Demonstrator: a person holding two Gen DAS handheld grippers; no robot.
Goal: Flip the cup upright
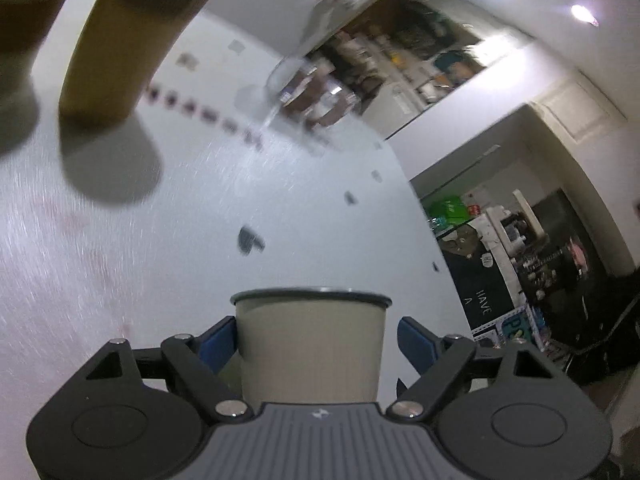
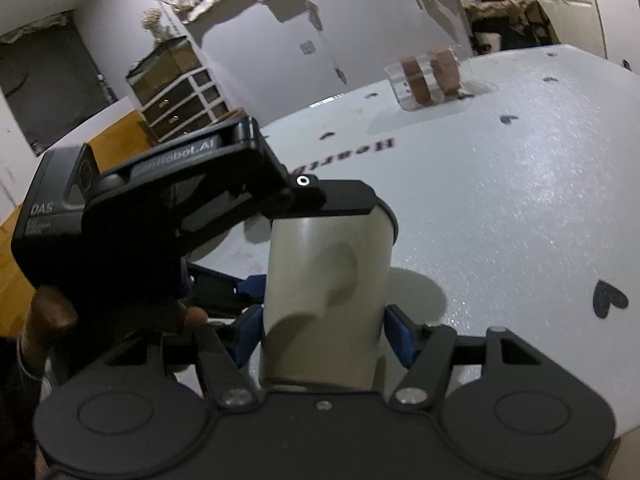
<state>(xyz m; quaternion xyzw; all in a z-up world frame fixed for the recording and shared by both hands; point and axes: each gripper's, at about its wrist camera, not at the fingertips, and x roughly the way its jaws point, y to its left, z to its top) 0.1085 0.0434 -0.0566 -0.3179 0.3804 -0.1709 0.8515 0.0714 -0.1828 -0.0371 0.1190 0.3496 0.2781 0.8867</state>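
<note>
A cream enamel cup (image 1: 310, 344) with a dark rim sits between the blue pads of my left gripper (image 1: 316, 340). The left pad touches its wall; a small gap shows at the right pad. In the right wrist view the same cup (image 2: 324, 300) stands between the blue pads of my right gripper (image 2: 324, 336), with gaps on both sides. The left gripper body (image 2: 160, 216) reaches in from the left and covers the cup's far end. The cup hangs over the white table (image 2: 520, 208), casting a shadow.
A tall tan cup (image 1: 128, 48) stands at the far left. A clear glass container with brown pieces (image 1: 312, 96) lies further back; it also shows in the right wrist view (image 2: 430, 76). Black heart marks and red lettering (image 2: 344, 156) dot the table. The table edge runs on the right.
</note>
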